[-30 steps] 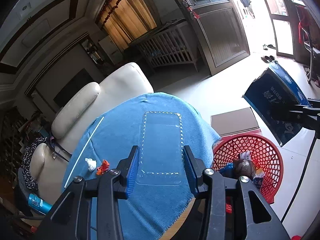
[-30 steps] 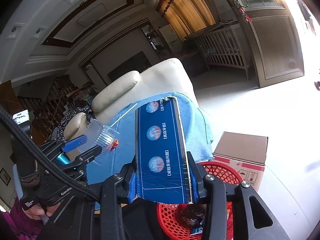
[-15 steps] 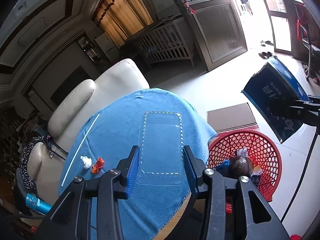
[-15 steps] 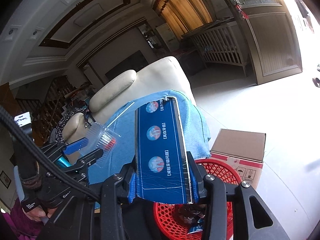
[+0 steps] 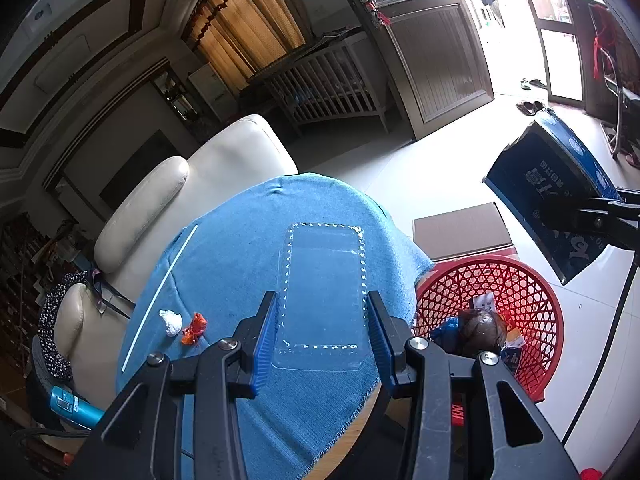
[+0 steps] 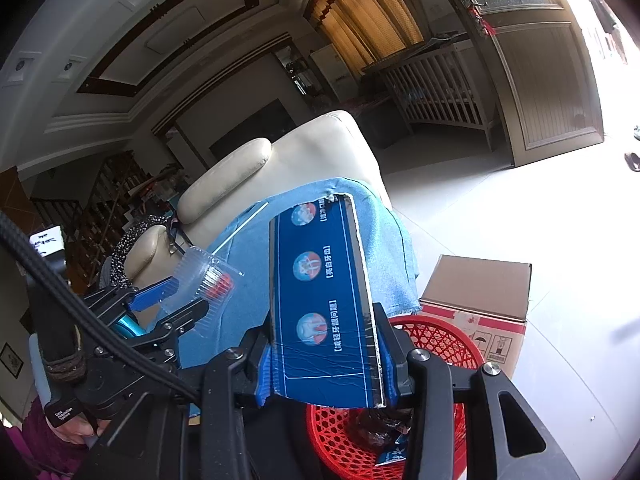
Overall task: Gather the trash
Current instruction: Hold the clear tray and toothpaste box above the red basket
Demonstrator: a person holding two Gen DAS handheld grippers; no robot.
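Observation:
My left gripper (image 5: 322, 304) is shut on a clear plastic tray (image 5: 322, 280), held over the blue-clothed table (image 5: 240, 248). From the right wrist view the same tray (image 6: 204, 276) sticks out of the left gripper (image 6: 188, 300). My right gripper (image 6: 326, 360) is shut on a long dark blue carton (image 6: 324, 296), which hangs above the red mesh basket (image 6: 452, 344). The left wrist view shows that carton (image 5: 548, 196) at the right, above and beyond the basket (image 5: 556, 320), which holds several pieces of trash. On the cloth lie a white paper wad (image 5: 170, 322), a red wrapper (image 5: 194, 328) and a thin white stick (image 5: 160, 296).
A cardboard box (image 6: 480, 292) stands on the pale floor just behind the basket. A cream leather armchair (image 5: 224, 168) sits at the table's far side. A teal bottle (image 5: 76, 404) lies at the lower left. A person's hand (image 6: 68, 428) grips the left tool.

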